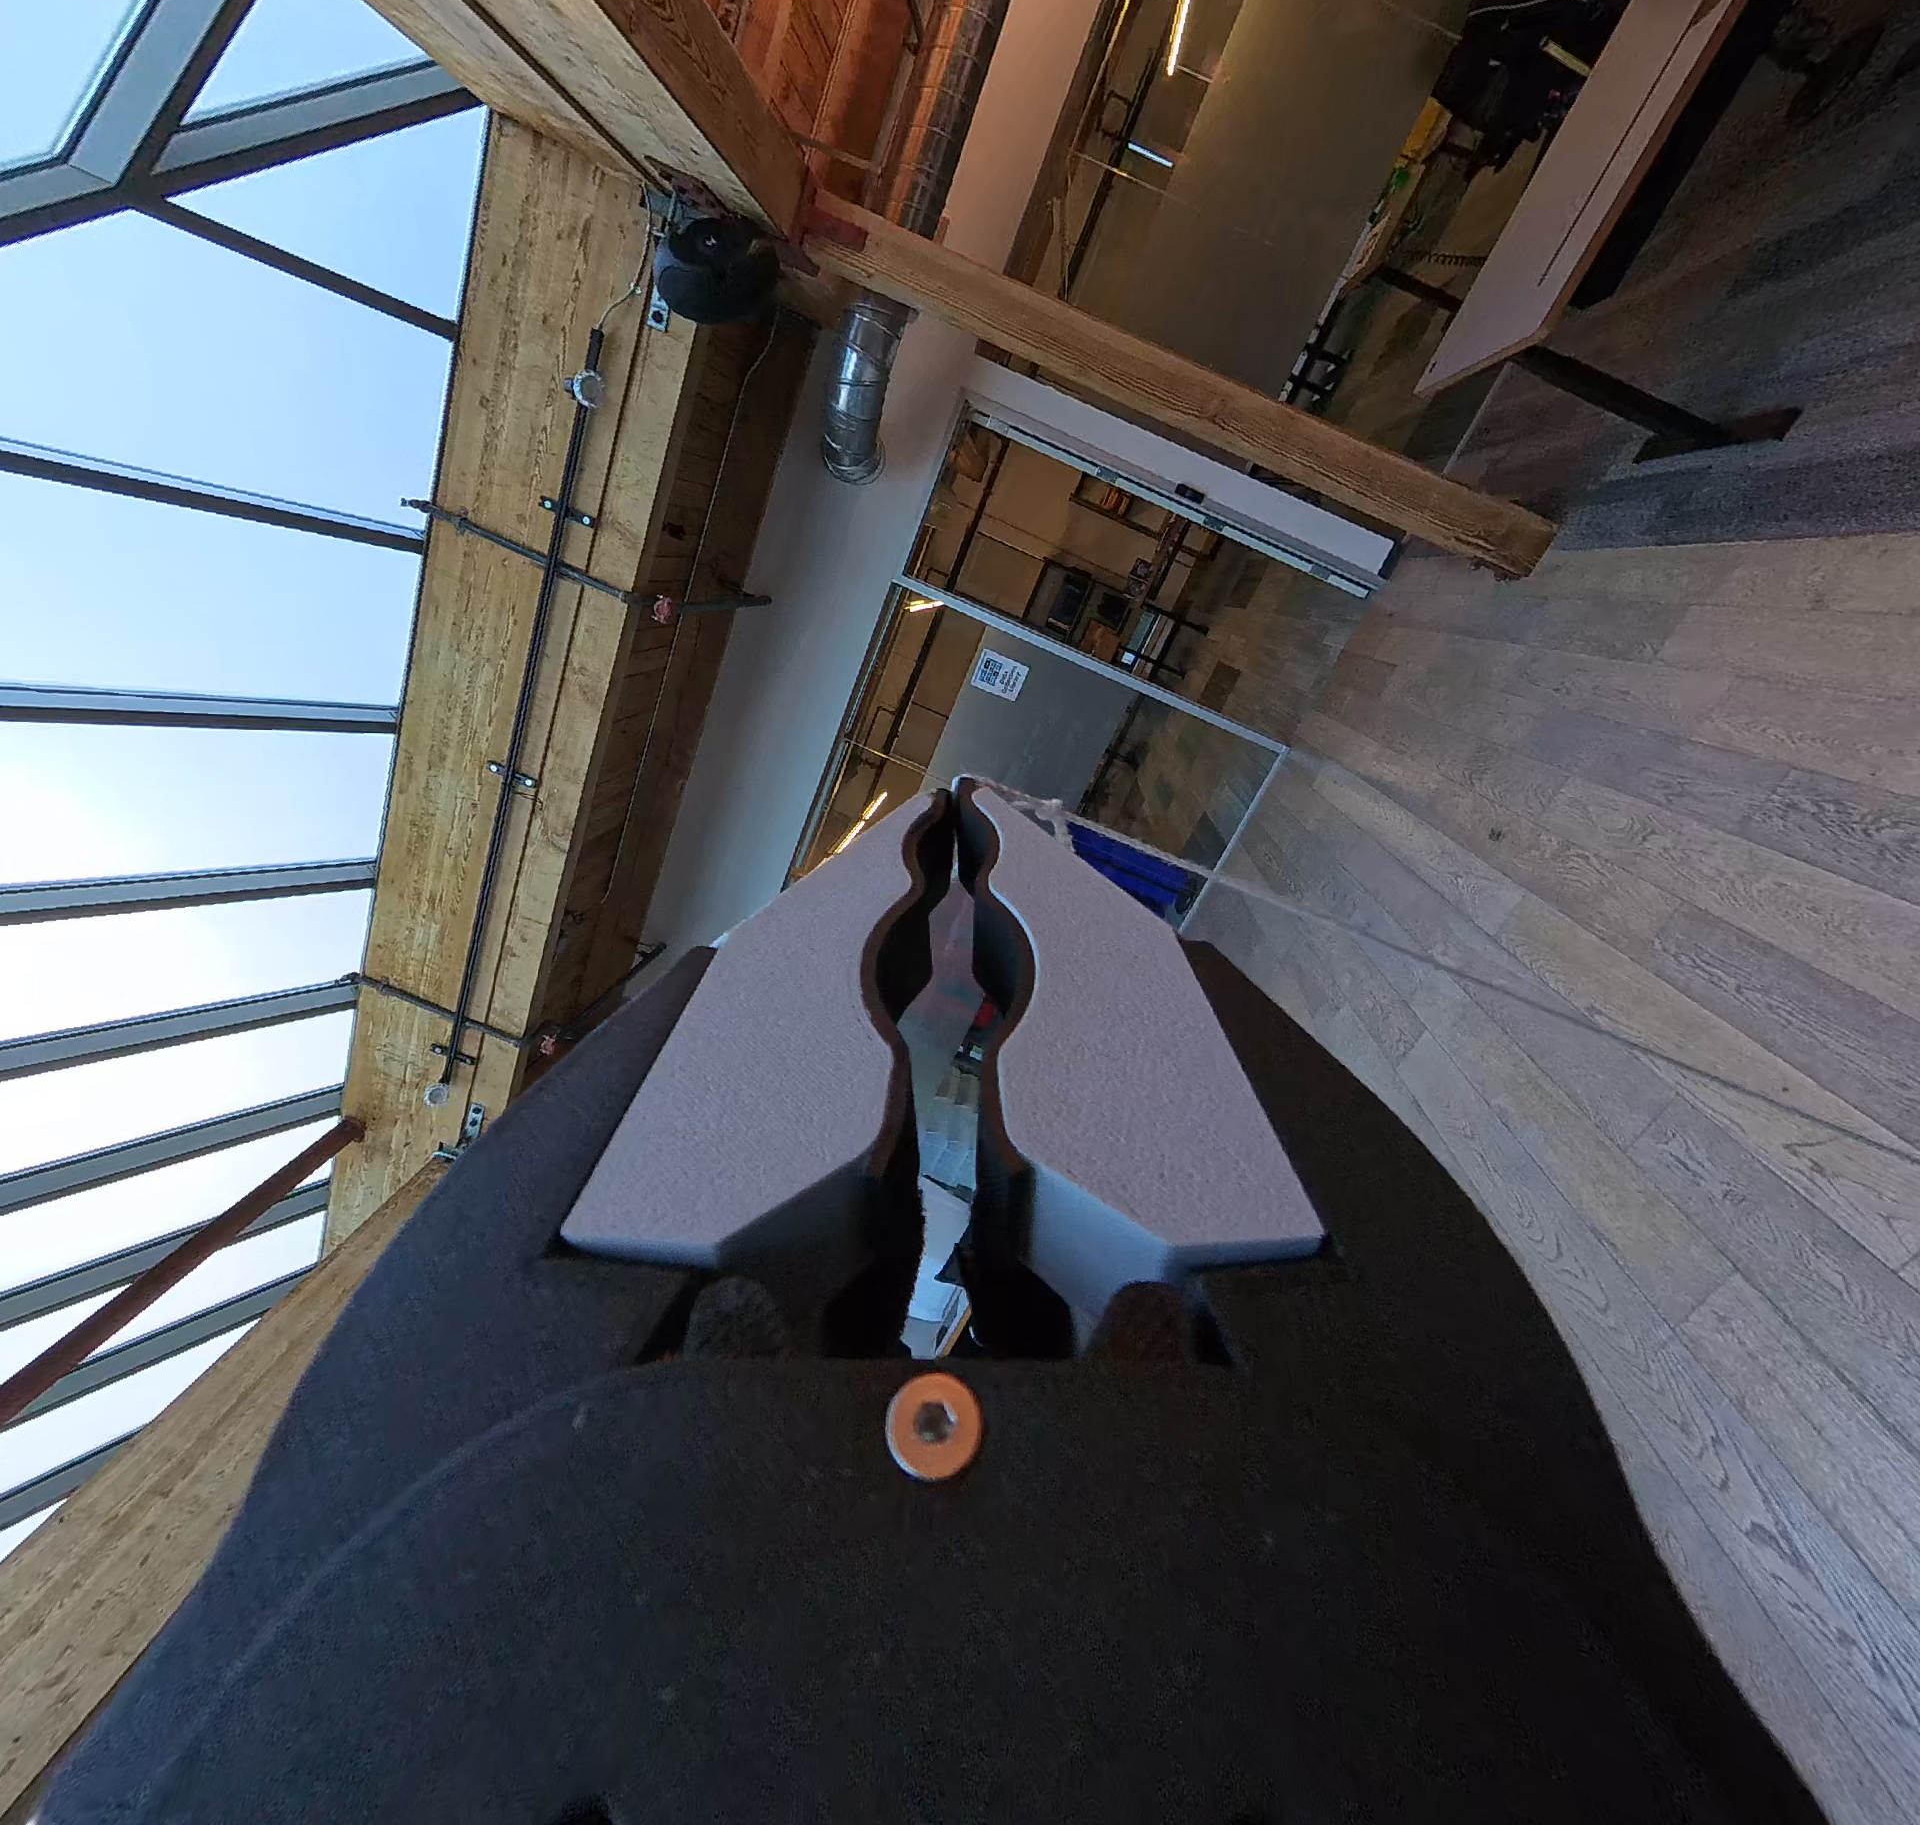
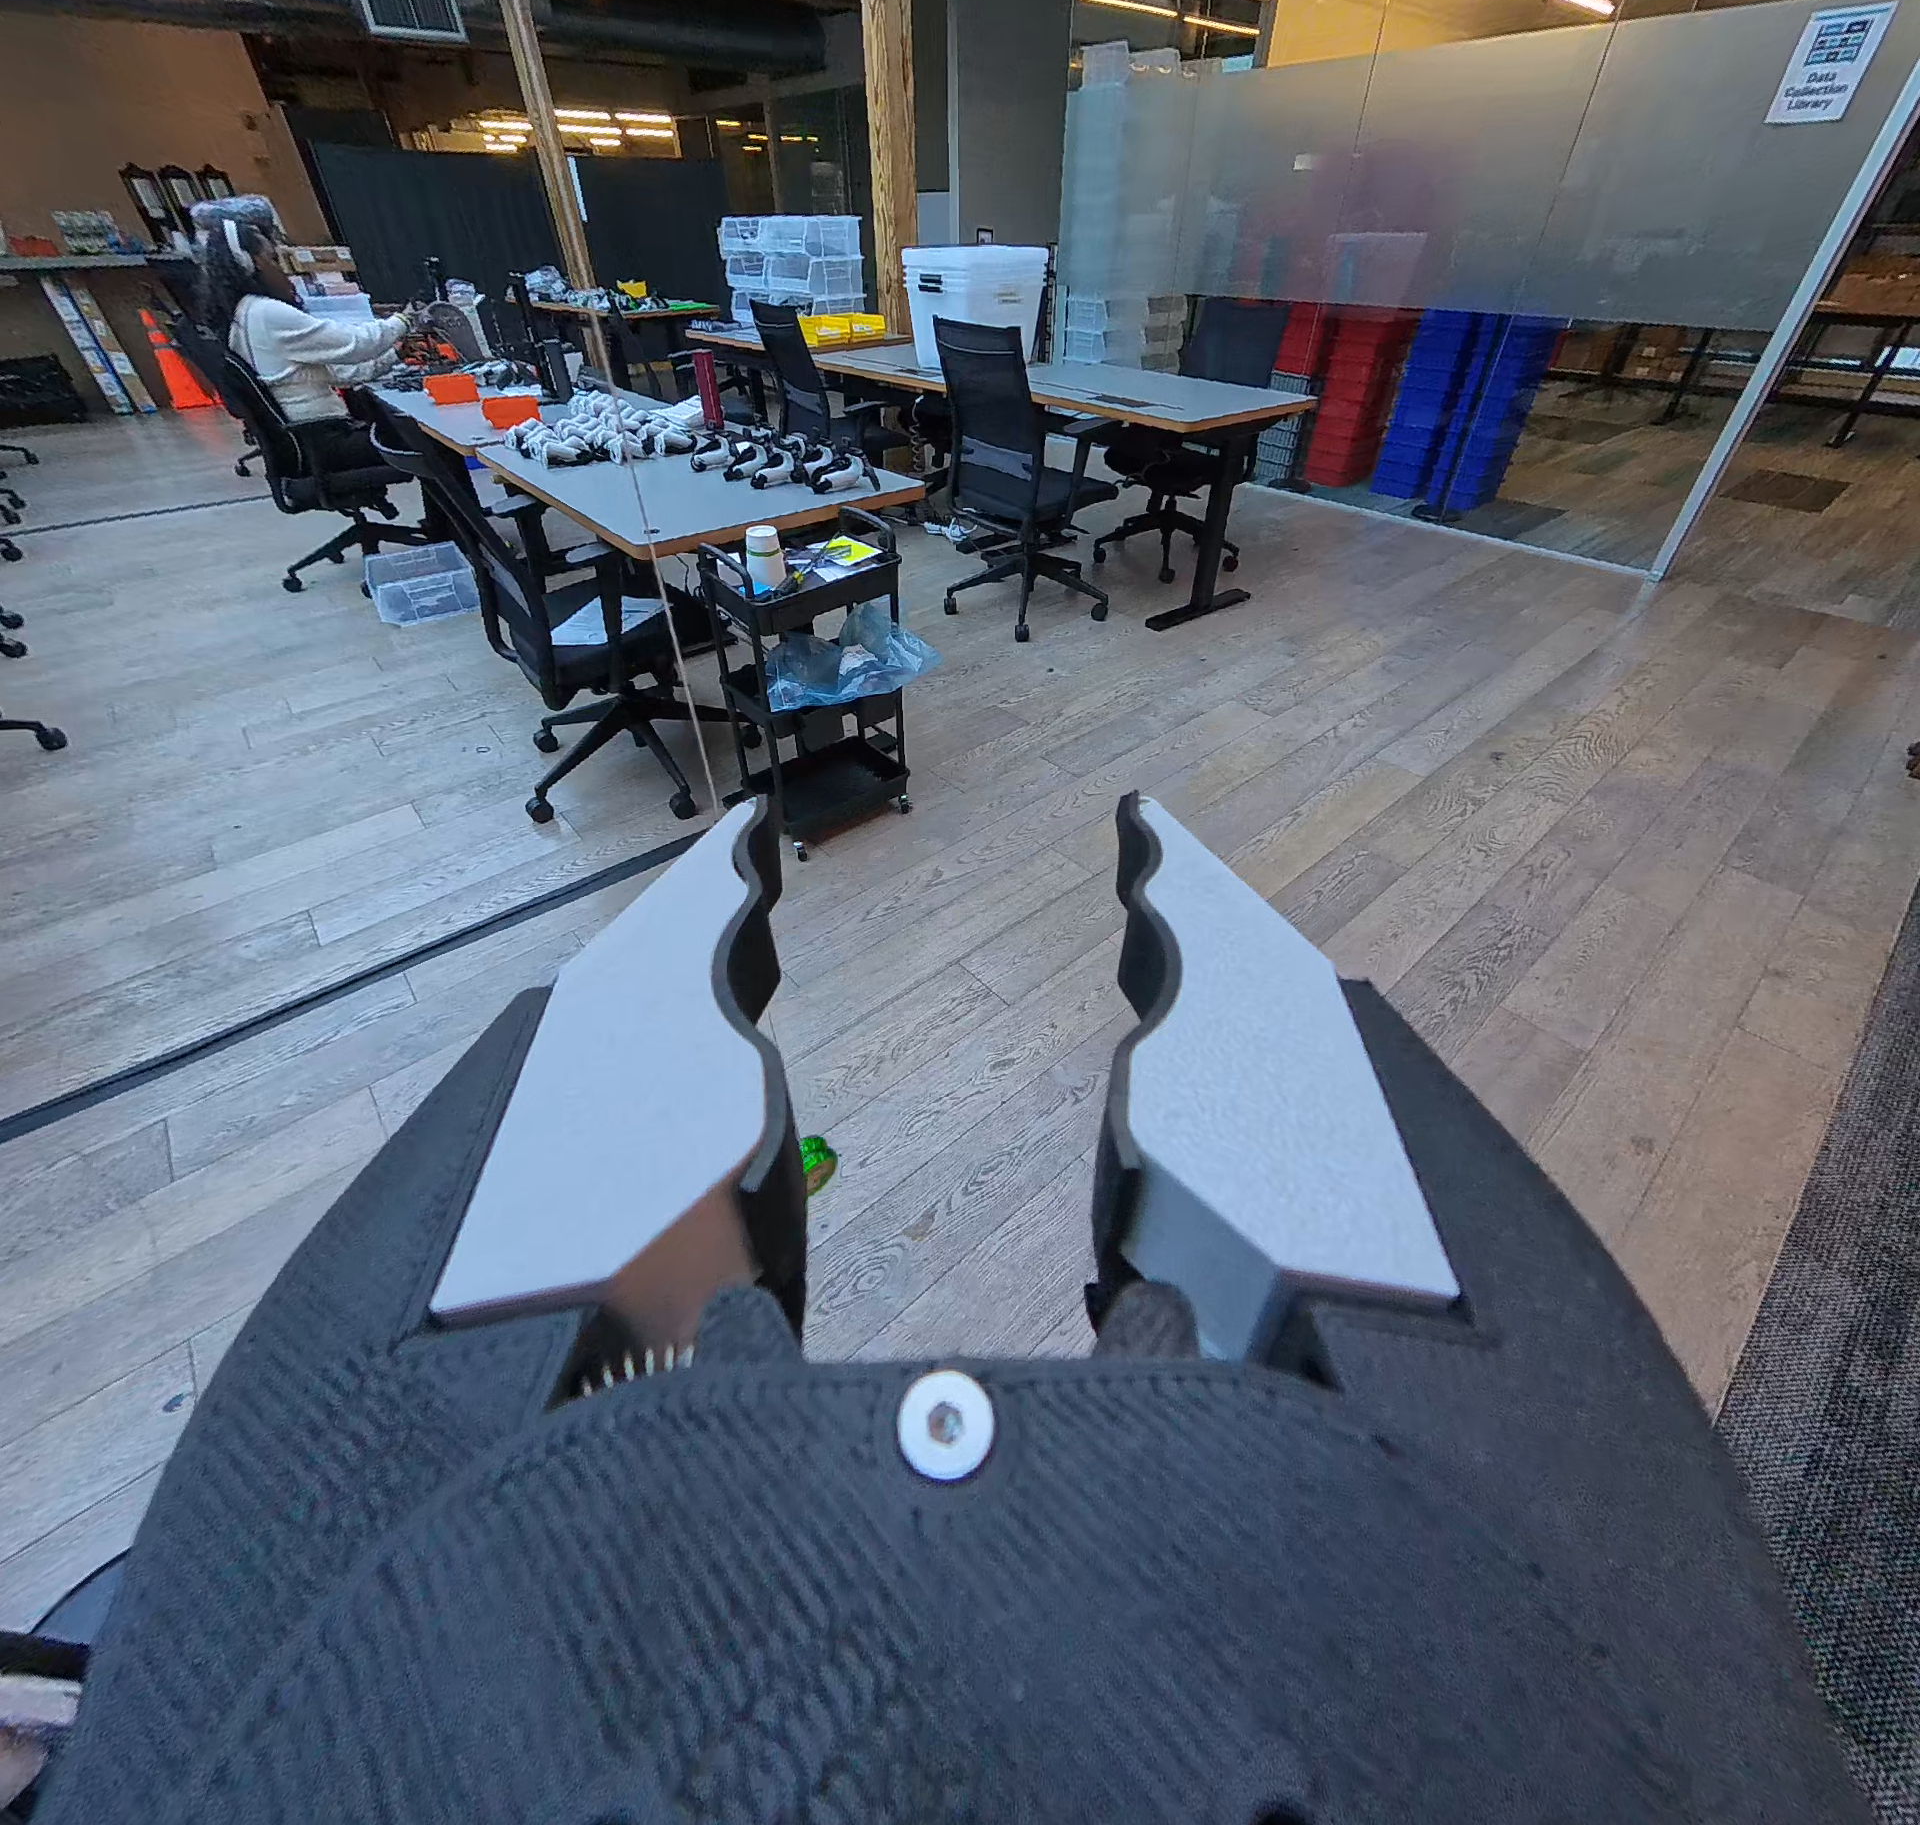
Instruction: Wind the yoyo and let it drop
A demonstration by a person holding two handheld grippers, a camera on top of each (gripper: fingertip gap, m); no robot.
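Green yoyo (image 2: 818,1164) dangling on thin string (image 2: 634,445), left gripper (image 1: 957,801) pinching string, right gripper (image 2: 943,814) spread

Wood floor (image 2: 1351,736) — desks (image 2: 686,497), glass partition (image 2: 1455,165)

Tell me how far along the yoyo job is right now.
The drop looks done: the green yoyo hangs low on a taut string, just above the wooden floor. In hand: the left gripper is shut on the string's top end. The right gripper is open and empty. Left: probably rewinding, if another round is wanted.
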